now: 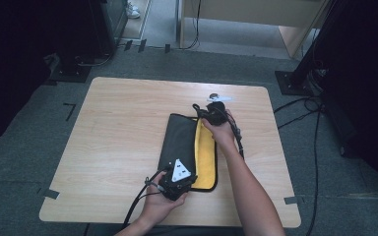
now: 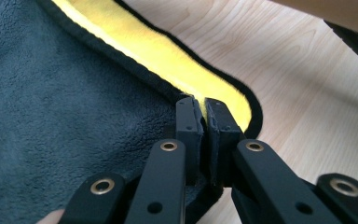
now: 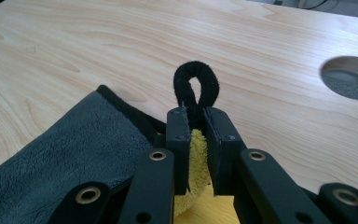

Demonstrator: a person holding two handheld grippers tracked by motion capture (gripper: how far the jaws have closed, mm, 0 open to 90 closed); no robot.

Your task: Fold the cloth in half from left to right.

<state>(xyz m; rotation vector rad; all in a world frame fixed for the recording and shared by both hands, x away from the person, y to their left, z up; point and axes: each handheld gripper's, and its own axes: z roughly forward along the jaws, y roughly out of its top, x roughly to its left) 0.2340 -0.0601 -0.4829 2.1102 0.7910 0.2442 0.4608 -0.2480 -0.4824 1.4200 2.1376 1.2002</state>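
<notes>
A dark grey fleece cloth with a yellow underside and black-bound edge (image 1: 179, 145) lies partly folded on the right half of the pale wood-grain desk (image 1: 123, 128), its yellow face showing along the right side. The left gripper (image 2: 204, 112) is pinching the cloth's near corner and the right gripper (image 3: 196, 122) its far corner, black binding looped above the jaws, so this looks like a fold in progress; next both corners likely need carrying across together. Beyond the desk lie grey carpet and trailing black cables.
</notes>
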